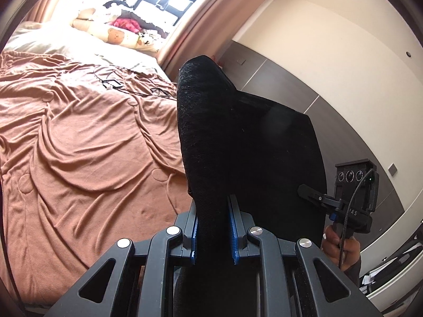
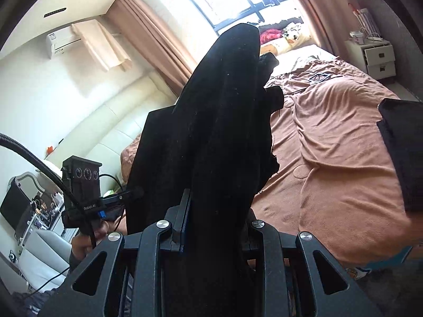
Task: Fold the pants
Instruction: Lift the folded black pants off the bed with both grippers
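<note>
Black pants (image 1: 238, 137) hang in the air above the bed, stretched between both grippers. My left gripper (image 1: 212, 206) is shut on one bunched edge of the fabric, which rises up and folds over past its blue pads (image 1: 234, 227). My right gripper (image 2: 216, 206) is shut on the other bunched edge of the pants (image 2: 222, 111). In the left wrist view the right gripper (image 1: 306, 191) shows at the far side of the cloth, held by a hand (image 1: 341, 248). In the right wrist view the left gripper (image 2: 134, 192) shows likewise at the cloth's edge.
A bed with a wrinkled salmon blanket (image 1: 79, 142) lies below, with black cables (image 1: 116, 84) and pillows (image 1: 116, 34) near the window. A folded dark garment (image 2: 404, 153) lies at the bed's right side. A white nightstand (image 2: 378, 58) stands behind it.
</note>
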{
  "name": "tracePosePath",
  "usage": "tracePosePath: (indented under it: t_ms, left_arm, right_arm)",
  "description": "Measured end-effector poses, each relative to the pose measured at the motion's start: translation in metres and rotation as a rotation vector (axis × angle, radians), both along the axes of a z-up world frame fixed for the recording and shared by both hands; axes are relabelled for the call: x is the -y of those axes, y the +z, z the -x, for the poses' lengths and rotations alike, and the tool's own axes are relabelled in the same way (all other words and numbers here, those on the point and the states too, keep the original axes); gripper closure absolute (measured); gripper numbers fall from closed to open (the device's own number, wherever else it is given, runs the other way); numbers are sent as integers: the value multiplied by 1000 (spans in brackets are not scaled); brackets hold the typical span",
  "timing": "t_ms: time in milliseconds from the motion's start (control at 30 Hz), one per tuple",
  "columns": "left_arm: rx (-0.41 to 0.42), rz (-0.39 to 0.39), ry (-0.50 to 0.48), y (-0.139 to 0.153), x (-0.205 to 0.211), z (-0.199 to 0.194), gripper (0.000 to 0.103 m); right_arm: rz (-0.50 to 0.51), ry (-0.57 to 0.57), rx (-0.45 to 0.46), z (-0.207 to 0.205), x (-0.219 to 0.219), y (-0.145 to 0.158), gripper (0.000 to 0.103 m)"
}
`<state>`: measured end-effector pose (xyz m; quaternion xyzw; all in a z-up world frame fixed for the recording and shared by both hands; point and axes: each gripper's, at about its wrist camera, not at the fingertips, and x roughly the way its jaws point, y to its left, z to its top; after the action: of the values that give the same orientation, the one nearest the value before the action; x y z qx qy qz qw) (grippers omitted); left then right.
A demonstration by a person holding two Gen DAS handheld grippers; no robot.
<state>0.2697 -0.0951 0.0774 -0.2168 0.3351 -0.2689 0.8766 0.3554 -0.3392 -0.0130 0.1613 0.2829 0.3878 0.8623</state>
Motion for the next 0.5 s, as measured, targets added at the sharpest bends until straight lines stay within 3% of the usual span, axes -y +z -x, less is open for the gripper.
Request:
tracePosePath:
  t_ms: [500]
  left_arm:
    - [55,33,-127,9,124,-60,83]
  right_arm:
    - [70,-81,62,6,95,34,80]
